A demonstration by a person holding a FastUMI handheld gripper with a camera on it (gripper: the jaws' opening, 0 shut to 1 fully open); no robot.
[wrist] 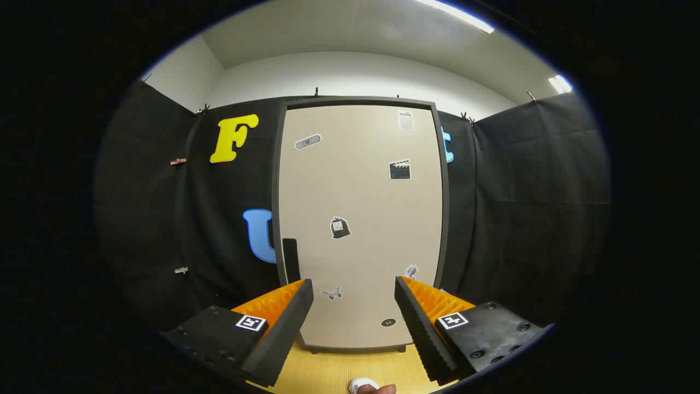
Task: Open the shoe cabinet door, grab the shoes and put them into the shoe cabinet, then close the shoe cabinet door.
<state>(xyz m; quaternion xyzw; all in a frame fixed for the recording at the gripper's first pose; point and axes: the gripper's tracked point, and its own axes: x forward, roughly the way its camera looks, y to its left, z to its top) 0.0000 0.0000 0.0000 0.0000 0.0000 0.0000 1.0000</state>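
A tall shoe cabinet (pixel 361 219) with a pale beige door in a dark frame stands straight ahead, beyond my fingers. The door is shut and carries several small stickers. A dark vertical handle (pixel 290 259) sits at the door's lower left edge, just above my left finger. My gripper (pixel 354 293) is open, its fingers spread wide with nothing between them, aimed at the lower part of the door. At the near edge of the wooden floor, between the fingers, a white toe of a shoe (pixel 362 385) peeks in beside something brownish.
Black cloth walls (pixel 525 208) close in on both sides of the cabinet. A light wooden floor (pixel 355 369) runs from the cabinet's base towards me. White wall and ceiling lights sit above the cloth.
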